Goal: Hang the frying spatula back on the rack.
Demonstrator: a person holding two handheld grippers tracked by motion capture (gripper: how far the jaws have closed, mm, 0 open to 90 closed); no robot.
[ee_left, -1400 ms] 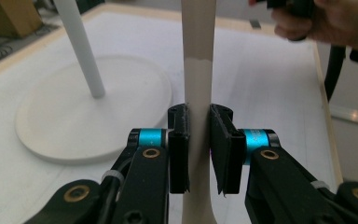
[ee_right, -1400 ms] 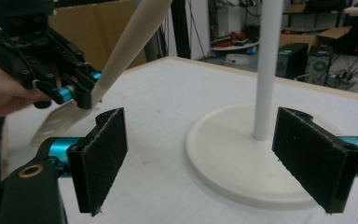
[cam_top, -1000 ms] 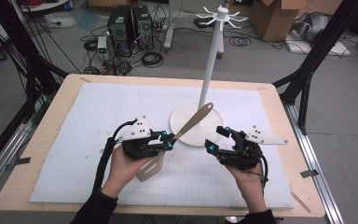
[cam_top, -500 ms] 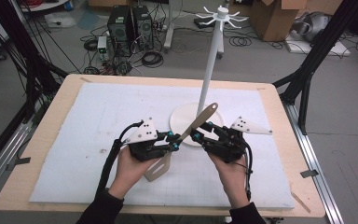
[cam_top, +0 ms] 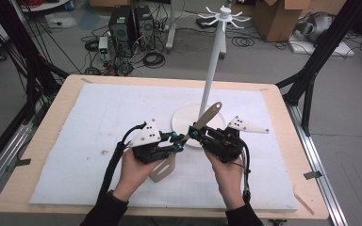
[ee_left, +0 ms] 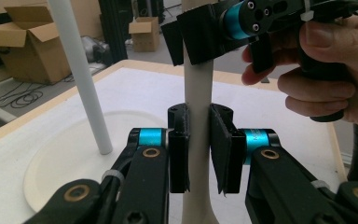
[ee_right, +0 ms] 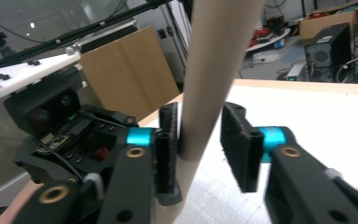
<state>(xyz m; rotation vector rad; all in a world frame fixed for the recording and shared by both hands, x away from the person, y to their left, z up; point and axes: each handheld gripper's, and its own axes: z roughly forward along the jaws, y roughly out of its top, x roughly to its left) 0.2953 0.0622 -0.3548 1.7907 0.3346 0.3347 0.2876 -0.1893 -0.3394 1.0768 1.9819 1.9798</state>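
The counter [cam_top: 47, 141], under a white mat [cam_top: 99, 122], lies beneath both tools. A white stand [cam_top: 211, 70] rises beyond them, its round base [cam_top: 184, 120] just past the tips and its pole [ee_left: 81, 84] left of the jaws in the left gripper view. The beige spatula [cam_top: 207, 115] slants between the two tools: its blade [cam_top: 162, 167] hangs below the left hand-held gripper [cam_top: 175, 142], its handle end sticks up past the right one. The left hand-held gripper is clamped on the handle [ee_left: 198, 107], pads pressed to both sides. The right hand-held gripper [cam_top: 192, 133] has just been closing around the handle [ee_right: 214, 70] higher up; one pad touches it, and the other stands just beside it with a gap.
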